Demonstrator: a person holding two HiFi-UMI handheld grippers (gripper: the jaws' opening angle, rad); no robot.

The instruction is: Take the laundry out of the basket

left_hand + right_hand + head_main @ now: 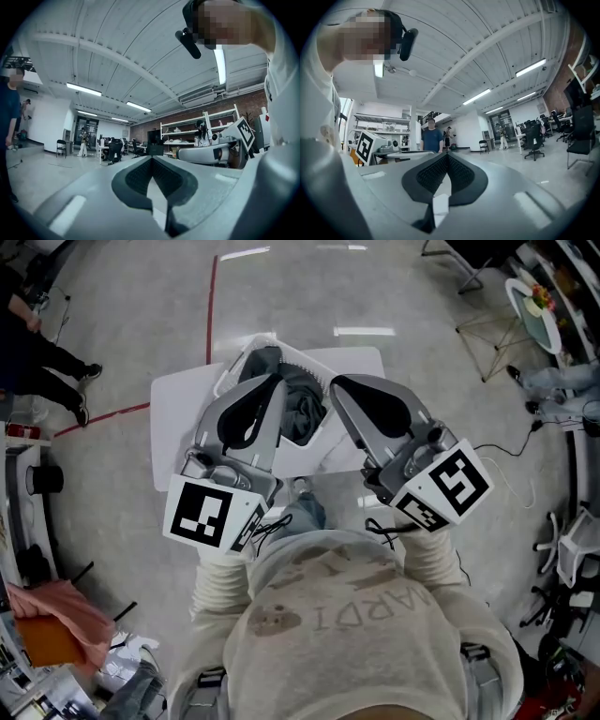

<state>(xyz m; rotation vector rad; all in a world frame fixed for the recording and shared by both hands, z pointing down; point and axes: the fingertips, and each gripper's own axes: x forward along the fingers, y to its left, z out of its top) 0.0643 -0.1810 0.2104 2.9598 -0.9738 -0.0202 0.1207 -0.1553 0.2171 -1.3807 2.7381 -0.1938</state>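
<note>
**Head view, looking steeply down.** A white desk (pixel 178 432) stands on the floor in front of the person. It carries a white basket (pixel 298 358) near its middle, where both arms can reach it from the front. The laundry (pixel 302 416), a crumpled dark grey heap, lies inside the basket. None of it shows on the desk, so removal is judged not yet begun.

The left tongs (pixel 276 382) and right tongs (pixel 336 384) are held side by side close to the chest. In this view their tips overlap the basket's opening, a stance suited to lowering onto the cloth.

**Gripper views.** Both look out across the room rather than at fabric, so the tongs point forward and are well apart from the laundry. In each view the ribbed pads meet at the tip with nothing between them: both tongs are clenched and empty. They would probably have to part before taking cloth.
</note>
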